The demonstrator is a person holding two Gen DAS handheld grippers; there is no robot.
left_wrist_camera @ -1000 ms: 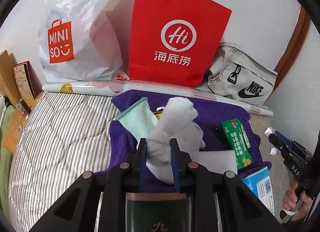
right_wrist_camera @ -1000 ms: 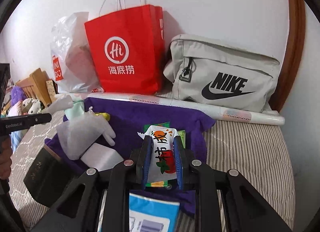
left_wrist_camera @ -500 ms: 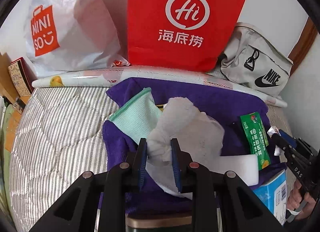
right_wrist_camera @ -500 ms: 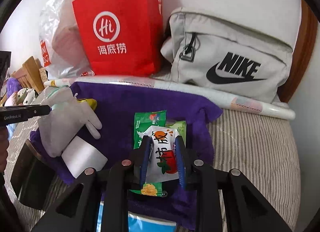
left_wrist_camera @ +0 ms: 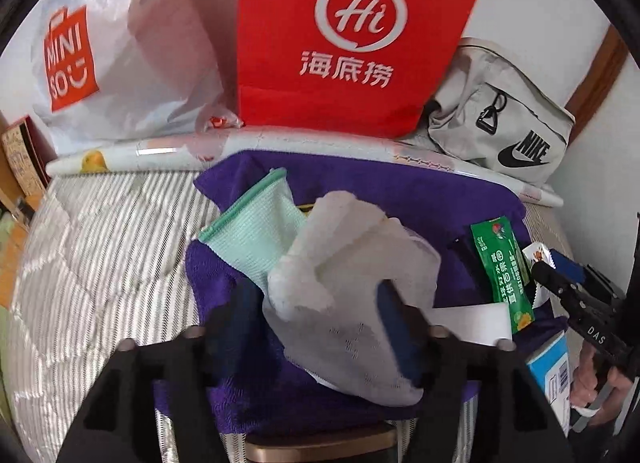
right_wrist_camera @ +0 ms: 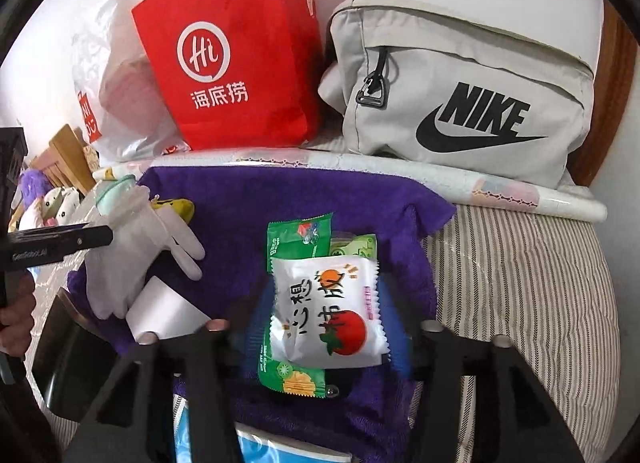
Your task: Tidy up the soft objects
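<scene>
Gloves [left_wrist_camera: 352, 287], white and limp, lie on the purple towel [left_wrist_camera: 420, 199] at 12 o'clock between the left gripper [left_wrist_camera: 316, 303] jaws, which are opening, pads clear. Right gripper [right_wrist_camera: 320, 327] jaws are opening too, around a white snack packet [right_wrist_camera: 326, 311] resting on 2 green sachets. All look light; I'd pinch the gloves at the bunched cuff, the slippery packet across its middle.

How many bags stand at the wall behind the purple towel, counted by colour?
Red paper bag: 1
White plastic Miniso bag: 1
Grey Nike bag: 1
Total: 3
</scene>
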